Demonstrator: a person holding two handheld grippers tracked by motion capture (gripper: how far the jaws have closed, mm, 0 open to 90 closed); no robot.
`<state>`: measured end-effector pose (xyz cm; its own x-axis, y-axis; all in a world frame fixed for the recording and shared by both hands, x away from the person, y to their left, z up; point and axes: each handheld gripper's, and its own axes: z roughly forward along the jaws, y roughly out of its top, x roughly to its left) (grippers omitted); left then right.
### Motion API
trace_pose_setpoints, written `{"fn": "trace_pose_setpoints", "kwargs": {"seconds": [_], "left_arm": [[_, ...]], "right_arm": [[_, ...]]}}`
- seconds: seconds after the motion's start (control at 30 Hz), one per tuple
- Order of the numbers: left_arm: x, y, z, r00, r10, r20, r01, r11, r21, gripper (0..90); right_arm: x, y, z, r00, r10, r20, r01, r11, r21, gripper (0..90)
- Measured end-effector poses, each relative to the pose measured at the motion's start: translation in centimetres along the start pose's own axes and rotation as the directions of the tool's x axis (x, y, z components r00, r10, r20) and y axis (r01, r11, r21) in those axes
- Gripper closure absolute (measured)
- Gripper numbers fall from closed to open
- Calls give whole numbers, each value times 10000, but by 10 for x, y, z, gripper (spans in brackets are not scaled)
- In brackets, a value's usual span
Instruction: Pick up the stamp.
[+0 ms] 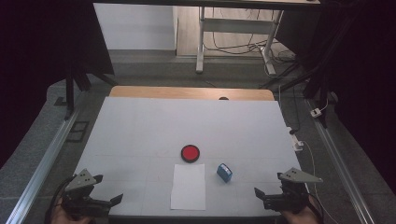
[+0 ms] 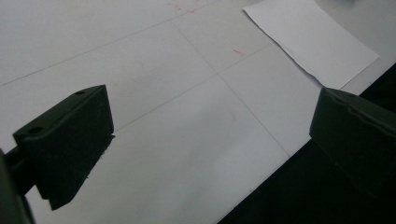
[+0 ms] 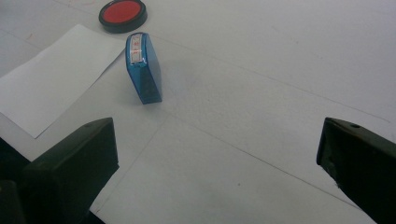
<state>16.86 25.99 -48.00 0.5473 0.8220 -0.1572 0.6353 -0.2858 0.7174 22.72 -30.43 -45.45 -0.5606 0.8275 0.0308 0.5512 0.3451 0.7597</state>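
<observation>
Resting at the near corners of the table [image 1: 140, 121], left claw [image 1: 110, 190] and right claw [image 1: 259, 195] are both wide apart, holding nothing; blue stamp [image 1: 224, 172] lies beside the paper sheet [image 1: 188, 186], below the red ink pad [image 1: 190, 153].

Grippers: 2, left gripper [image 1: 105, 190] at the lower left of the high view, right gripper [image 1: 260, 192] at the lower right
Paper sheets: 1, paper [image 1: 188, 186] at lower centre
Ink pads: 1, pad [image 1: 190, 153], round, black with a red face, at centre
Stamps: 1, stamp [image 1: 224, 172], blue, right of centre
Tables: 1, table [image 1: 140, 126], white top
</observation>
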Motion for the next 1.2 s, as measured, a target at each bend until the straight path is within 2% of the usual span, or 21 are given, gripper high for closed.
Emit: {"fn": "trace_pose_setpoints", "kwargs": {"seconds": [0.27, 0.47, 1.1, 1.2], "left_arm": [[1, 0, 0, 9998, -36, 220, 37, 10000, -34, 5], [2, 0, 0, 9997, -26, 252, 26, 10000, 0, 9], [3, 0, 1, 9996, -142, 254, 139, 9998, 141, 0], [2, 1, 2, 9997, -79, 236, 75, 9998, 163, 0]], "right_arm": [[2, 0, 1, 9997, -231, -82, 232, 9996, 179, 0], [1, 0, 1, 9998, -123, -138, 126, 9997, 208, 0], [5, 1, 0, 9991, -416, -1, 416, 9990, 172, 0], [5, 1, 0, 9994, -316, -152, 317, 9995, 75, 0]]}}
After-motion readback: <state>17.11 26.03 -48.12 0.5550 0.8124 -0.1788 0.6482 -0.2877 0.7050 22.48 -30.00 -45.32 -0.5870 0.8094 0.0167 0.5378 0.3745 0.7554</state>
